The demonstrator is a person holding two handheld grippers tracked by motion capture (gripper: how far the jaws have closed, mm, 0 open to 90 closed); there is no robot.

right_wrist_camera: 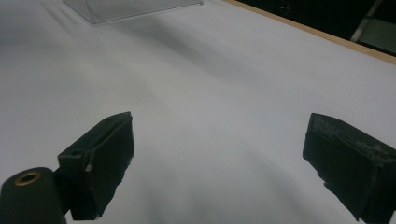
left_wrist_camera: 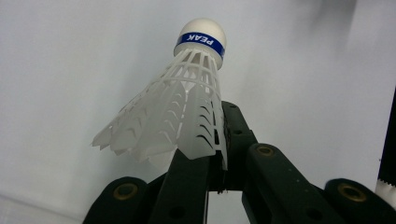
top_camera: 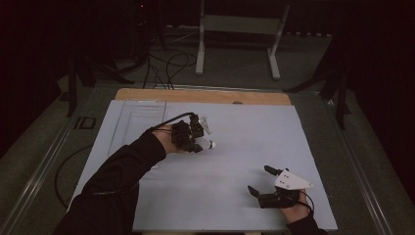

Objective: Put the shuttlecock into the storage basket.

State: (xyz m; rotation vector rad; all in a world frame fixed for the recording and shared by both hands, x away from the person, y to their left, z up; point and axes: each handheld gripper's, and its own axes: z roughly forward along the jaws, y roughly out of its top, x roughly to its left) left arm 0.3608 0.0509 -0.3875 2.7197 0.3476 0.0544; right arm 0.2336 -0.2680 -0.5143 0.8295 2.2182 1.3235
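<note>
Left claw (top_camera: 195, 137) is up over the left-centre of the tabletop (top_camera: 235, 147), clamped on a white plastic shuttlecock (left_wrist_camera: 180, 105). In the left gripper view the two black jaws are drawn together on the lower edge of the skirt, to the right of its middle; the rounded cork end with its blue band points up and away from the camera. In the high view the shuttlecock (top_camera: 204, 143) shows as a small pale shape at the right of the left claw, cork toward the right. Cannot tell whether it hangs clear of the white sheet or brushes it.

Right claw (top_camera: 262, 182) is at the near right of the tabletop, jaws wide apart, nothing between them. The right gripper view shows both pads with bare white sheet in the gap. Well apart from the left claw.

A clear plastic tray (top_camera: 138, 120) lies on the far left of the sheet, just beyond the left hand (top_camera: 166, 139); its near edge also shows at the top of the right gripper view (right_wrist_camera: 135, 8). It looks empty, though the transparency makes that uncertain.

Handling, judged:
- Very light; little squeeze needed to carry it.
- The skirt is thin latticed plastic: springy, will flex and could crease or crack under a hard pinch. The present hold is on that thin rim, so it may pivot or slip out.
- The cork end is the firm part, but smooth and round, so likely slippery. The narrow neck just below the blue band looks like the stiffest place to take hold.
</note>
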